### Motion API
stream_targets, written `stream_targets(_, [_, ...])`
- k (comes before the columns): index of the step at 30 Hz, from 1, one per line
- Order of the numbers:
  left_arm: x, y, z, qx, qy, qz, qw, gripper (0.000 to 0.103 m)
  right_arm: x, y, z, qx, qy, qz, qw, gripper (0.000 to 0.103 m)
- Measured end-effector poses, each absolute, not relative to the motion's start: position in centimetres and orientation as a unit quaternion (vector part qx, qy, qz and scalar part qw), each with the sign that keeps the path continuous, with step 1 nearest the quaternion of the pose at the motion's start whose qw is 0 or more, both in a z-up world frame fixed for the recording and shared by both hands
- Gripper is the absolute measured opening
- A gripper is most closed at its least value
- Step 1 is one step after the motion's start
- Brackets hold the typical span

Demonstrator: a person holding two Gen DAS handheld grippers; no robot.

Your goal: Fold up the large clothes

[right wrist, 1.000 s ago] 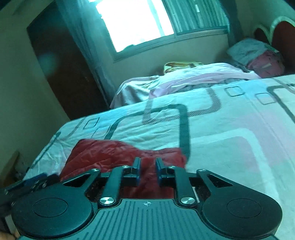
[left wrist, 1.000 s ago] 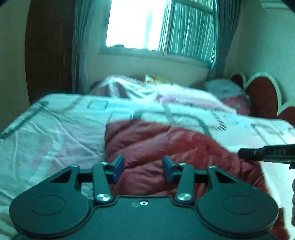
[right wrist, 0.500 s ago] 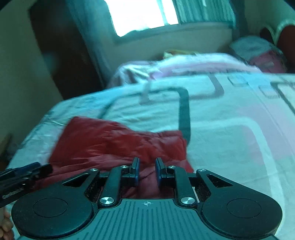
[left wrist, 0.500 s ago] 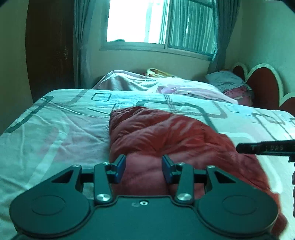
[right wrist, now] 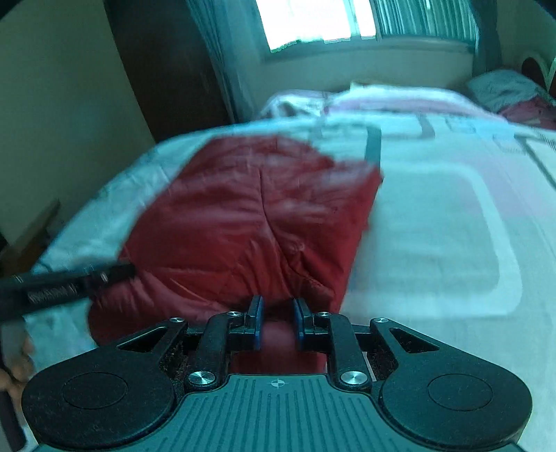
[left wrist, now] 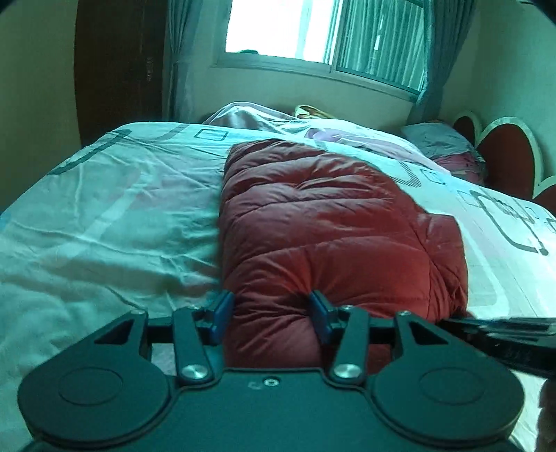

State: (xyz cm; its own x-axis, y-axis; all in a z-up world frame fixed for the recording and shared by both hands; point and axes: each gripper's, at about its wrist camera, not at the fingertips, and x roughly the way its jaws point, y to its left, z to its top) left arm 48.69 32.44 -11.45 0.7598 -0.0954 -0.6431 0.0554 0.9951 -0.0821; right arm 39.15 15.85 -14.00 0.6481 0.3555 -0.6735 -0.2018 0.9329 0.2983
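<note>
One red jacket (left wrist: 323, 226), two grippers (left wrist: 271, 314), one bed (left wrist: 104, 215)

red jacket (left wrist: 323, 222) drawn nearer, folded shorter, both grippers lower

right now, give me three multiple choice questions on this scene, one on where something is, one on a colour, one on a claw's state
1. Where does the puffy jacket lie?
A. on the bed cover
B. on the floor
C. on the windowsill

2. What colour is the jacket?
A. dark red
B. yellow
C. black

3. How does the left claw stand?
A. jaws pressed fully together, nothing between them
B. jaws apart, with the jacket's near edge between them
C. out of view

Answers:
1 A: the jacket rests on the patterned bed cover, with the window far behind it.
2 A: its quilted fabric is dark red in both wrist views.
3 B: the blue pads sit wide apart on either side of a bulge of the jacket, though whether they are squeezing it cannot be told. The right claw has its jaws much closer, with red fabric between them.
</note>
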Motion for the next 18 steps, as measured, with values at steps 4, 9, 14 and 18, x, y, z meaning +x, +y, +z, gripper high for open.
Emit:
stream_targets(4, [48.7, 31.9, -11.5, -0.024, 0.342, -0.027, 0.939, 0.047, 40.5, 16.1, -15.0, 0.103, 0.412, 0.152, 0.893, 0.018])
stream_targets(9, [48.5, 31.6, -10.9, -0.024, 0.343, -0.003, 0.939, 0.06, 40.4, 16.3, -14.4, 0.09, 0.416, 0.15, 0.892, 0.018])
stream_targets(14, [47.0, 31.1, -9.7, -0.023, 0.332, 0.009, 0.943, 0.083, 39.8, 15.6, -13.2, 0.105, 0.408, 0.143, 0.895, 0.018])
stream_targets(18, [44.9, 30.6, -8.3, -0.022, 0.33, 0.017, 0.944, 0.099, 38.2, 14.9, -11.9, 0.113, 0.399, 0.136, 0.9, 0.019])
